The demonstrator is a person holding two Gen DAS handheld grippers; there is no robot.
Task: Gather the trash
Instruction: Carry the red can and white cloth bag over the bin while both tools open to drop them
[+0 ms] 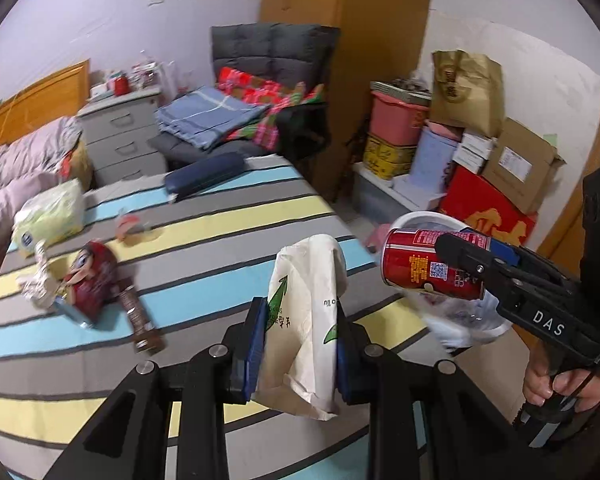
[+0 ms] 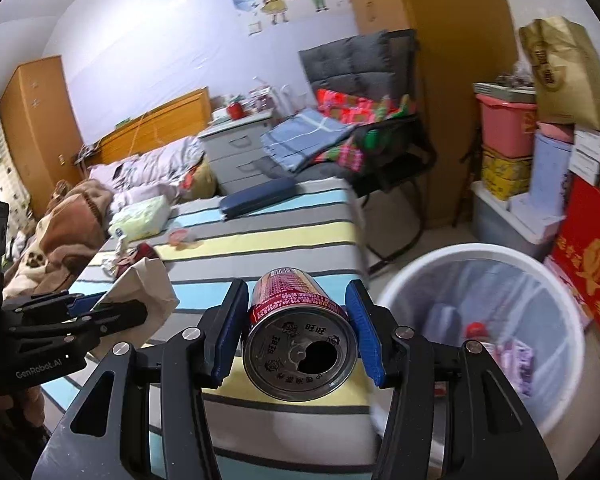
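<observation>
I have both hands loaded. My left hand-held gripper [image 1: 298,344] is clenched on a crumpled paper bag [image 1: 306,320] with green print, the blue pads pinching it low so that the rest stands up above the fingers — a soft thing like this needs a full squeeze or it slips. My right hand-held gripper [image 2: 298,330] is grasping a red drink can [image 2: 300,334] across its body, the opened top turned toward the camera; gripping the round side rather than the ends keeps it from rolling out.

Both pieces hang in the air over the corner of the striped bed [image 1: 220,216], beside the white bin [image 2: 480,332] that stands on the floor off the bed's edge. The bin is lined with a clear bag and already holds some rubbish. In the left view the can sits right in front of the bin's rim, so I judge the drop comes next — can first, bag after.

More trash waits on the bed: a red snack packet [image 1: 90,276], a small brown bottle [image 1: 140,320] lying on its side, and crumpled wrappers [image 1: 36,280] beside them. The collection looks only partly done.
</observation>
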